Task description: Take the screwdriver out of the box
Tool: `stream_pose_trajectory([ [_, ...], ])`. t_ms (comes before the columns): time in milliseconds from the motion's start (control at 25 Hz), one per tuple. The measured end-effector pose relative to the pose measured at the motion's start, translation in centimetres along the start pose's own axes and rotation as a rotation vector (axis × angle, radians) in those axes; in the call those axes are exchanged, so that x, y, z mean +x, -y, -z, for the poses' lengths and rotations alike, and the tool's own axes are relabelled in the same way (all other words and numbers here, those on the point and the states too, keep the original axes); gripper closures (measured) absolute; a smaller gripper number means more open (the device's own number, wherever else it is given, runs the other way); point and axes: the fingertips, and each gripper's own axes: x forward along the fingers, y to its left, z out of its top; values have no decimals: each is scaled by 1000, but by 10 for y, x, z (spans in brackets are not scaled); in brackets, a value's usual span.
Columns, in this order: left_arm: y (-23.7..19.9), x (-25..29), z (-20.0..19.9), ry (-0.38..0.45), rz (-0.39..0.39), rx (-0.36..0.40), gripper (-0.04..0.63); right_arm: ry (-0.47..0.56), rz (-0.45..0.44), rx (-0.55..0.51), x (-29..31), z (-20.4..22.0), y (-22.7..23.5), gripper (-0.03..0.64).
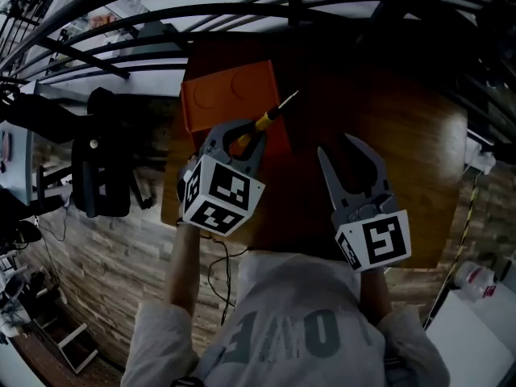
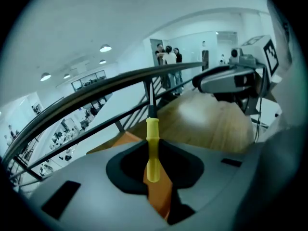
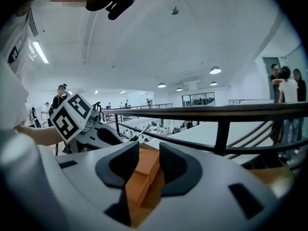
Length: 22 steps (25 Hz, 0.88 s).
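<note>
In the head view an orange box (image 1: pixel 218 95) lies at the far left of the brown wooden table (image 1: pixel 387 135). My left gripper (image 1: pixel 244 135) hovers over the box's near end, shut on the yellow handle of the screwdriver (image 1: pixel 270 115), whose metal shaft points up and to the right. The left gripper view shows the screwdriver (image 2: pixel 152 143) clamped upright in the left gripper (image 2: pixel 153 165), with the box (image 2: pixel 161 191) below. My right gripper (image 1: pixel 334 143) is open and empty over the table's middle. In its own view the right gripper (image 3: pixel 149 158) frames the box (image 3: pixel 142 174).
A dark metal railing (image 1: pixel 242 10) runs behind the table's far edge. A black chair (image 1: pixel 101 164) stands on the floor to the left. A white bottle (image 1: pixel 476 276) sits low at the right. Several people (image 2: pixel 168 57) stand far off.
</note>
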Motion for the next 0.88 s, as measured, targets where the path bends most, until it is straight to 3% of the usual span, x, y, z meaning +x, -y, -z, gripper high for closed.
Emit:
stream_pose_trajectory([
  [160, -1, -30, -47, 186, -125, -151, 515, 106, 63, 22, -17, -31, 8, 482],
  [320, -5, -61, -83, 426, -173, -378, 515, 206, 100, 54, -30, -58, 17, 482],
  [400, -8, -78, -93, 539, -223, -456, 515, 237, 110, 63, -37, -66, 18, 482],
  [600, -9, -113, -101, 706, -382, -486, 515, 269, 162, 52, -47, -68, 19, 484],
  [880, 1, -126, -105, 776, -431, -454, 515, 214, 159, 43, -45, -51, 14, 483],
])
